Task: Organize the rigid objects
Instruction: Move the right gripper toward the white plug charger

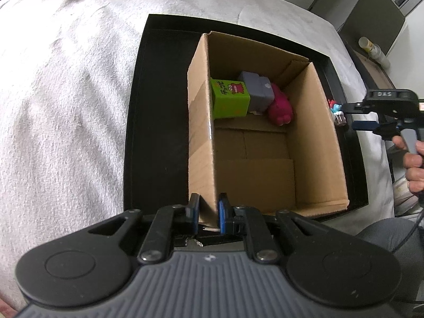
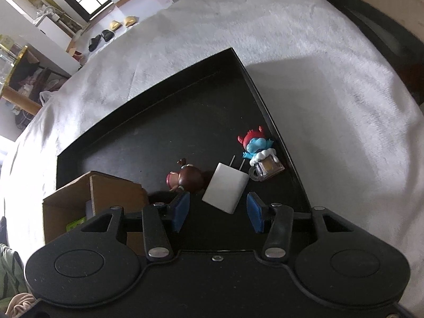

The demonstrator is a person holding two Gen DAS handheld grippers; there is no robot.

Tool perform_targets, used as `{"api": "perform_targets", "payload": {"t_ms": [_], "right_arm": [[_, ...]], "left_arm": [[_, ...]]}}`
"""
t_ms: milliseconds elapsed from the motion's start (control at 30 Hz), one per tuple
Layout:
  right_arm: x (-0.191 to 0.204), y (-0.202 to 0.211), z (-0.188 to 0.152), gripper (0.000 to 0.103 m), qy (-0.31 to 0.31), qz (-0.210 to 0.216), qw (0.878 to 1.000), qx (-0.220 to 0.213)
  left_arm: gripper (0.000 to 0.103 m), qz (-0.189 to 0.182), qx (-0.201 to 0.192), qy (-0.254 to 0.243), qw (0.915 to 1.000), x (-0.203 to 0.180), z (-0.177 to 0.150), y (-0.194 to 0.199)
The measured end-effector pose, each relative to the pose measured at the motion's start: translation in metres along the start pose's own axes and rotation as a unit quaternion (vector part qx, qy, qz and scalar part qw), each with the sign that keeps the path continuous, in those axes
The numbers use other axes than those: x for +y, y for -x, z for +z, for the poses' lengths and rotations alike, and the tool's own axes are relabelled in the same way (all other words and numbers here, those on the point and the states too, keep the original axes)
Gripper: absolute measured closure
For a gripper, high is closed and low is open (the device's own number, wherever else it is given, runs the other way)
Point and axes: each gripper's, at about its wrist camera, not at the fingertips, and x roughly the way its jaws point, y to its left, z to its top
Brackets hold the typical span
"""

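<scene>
- Two grippers: left gripper [image 1: 208, 213] is clamped on the near wall of the cardboard box [image 1: 201, 122].
- Right gripper [image 2: 217, 213] is parted, empty, above the white charger [image 2: 225, 187] on the black tray [image 2: 159, 122].

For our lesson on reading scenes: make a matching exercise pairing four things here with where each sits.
Things:
1. green box
2. white charger
3. blue figurine
4. left gripper

Places:
A. near the tray's edge, by a small mug
B. inside the cardboard box
C. clamped on a cardboard wall
D. ahead of the open right gripper

Pairs: 1-B, 2-D, 3-A, 4-C
</scene>
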Motion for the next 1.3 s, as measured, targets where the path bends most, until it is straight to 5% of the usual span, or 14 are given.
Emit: {"api": "perform_targets", "payload": {"t_ms": [600, 1033, 1300], "right_arm": [[0.007, -0.053, 0.006, 0.057, -0.001, -0.055, 0.998, 0.027], [0.005, -0.042, -0.023, 0.065, 0.064, -0.097, 0.992, 0.054], [-0.009, -0.018, -0.039, 0.066, 0.049, -0.075, 0.995, 0.046]], "left_arm": [[0.090, -0.004, -0.007, 0.004, 1.0000, 0.003, 0.001, 0.000], [0.090, -0.001, -0.006, 0.005, 1.0000, 0.000, 0.002, 0.000], [0.090, 0.001, -0.004, 0.007, 1.0000, 0.000, 0.002, 0.001]]}}
